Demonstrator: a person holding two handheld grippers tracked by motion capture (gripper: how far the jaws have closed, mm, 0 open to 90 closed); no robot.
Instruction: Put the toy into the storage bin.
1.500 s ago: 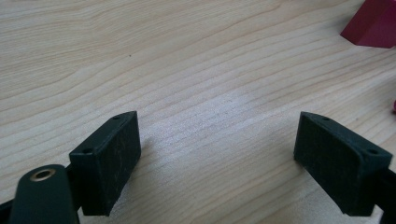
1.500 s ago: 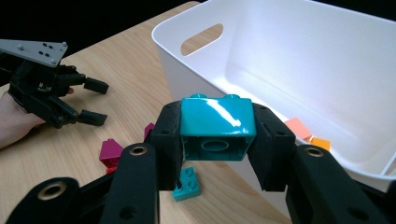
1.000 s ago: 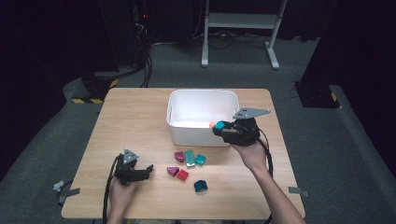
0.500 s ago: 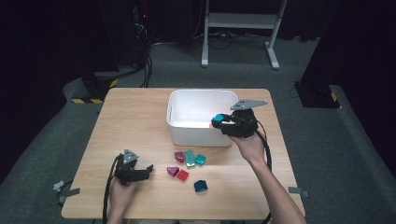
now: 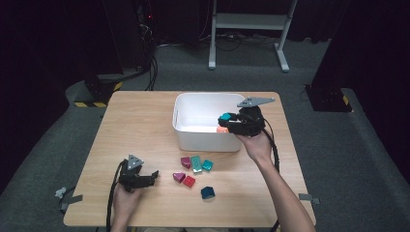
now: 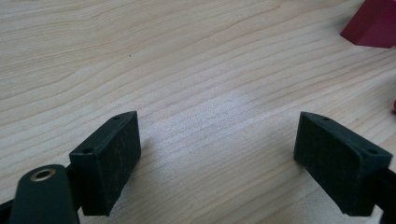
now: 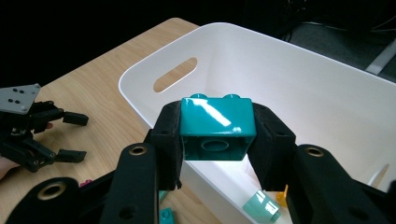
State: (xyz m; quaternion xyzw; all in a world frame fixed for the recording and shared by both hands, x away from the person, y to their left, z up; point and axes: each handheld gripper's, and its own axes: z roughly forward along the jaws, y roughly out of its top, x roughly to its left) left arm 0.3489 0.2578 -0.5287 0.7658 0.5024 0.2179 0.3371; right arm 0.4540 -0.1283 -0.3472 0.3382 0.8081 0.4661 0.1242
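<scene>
A glossy teal brick (image 5: pixel 225 117) (image 7: pixel 217 126) is clamped between the jaws of my right gripper (image 5: pixel 226 119) (image 7: pixel 217 137), which is shut on it. It hangs over the near right part of the white bin (image 5: pixel 193 99) (image 7: pixel 154 65). Inside the bin lie a mint piece (image 7: pixel 261 205), a yellow piece (image 7: pixel 281 198) and an orange piece (image 5: pixel 221 129). My left gripper (image 5: pixel 153 177) (image 6: pixel 219 158) (image 7: pixel 83 136) rests low on the table (image 5: pixel 140 121) at the front left, open, with bare wood between its pads.
Several loose blocks lie in front of the bin: dark red (image 5: pixel 185 162) (image 6: pixel 373 23), green (image 5: pixel 196 163), teal (image 5: pixel 207 165), magenta (image 5: pixel 179 177), red (image 5: pixel 189 181) and dark teal (image 5: pixel 208 192). A metal stand (image 5: pixel 212 43) and cables sit on the floor behind the table.
My right gripper has carried the teal brick a little farther from the person, from the bin's near wall to above its inside. The left gripper has stayed still.
</scene>
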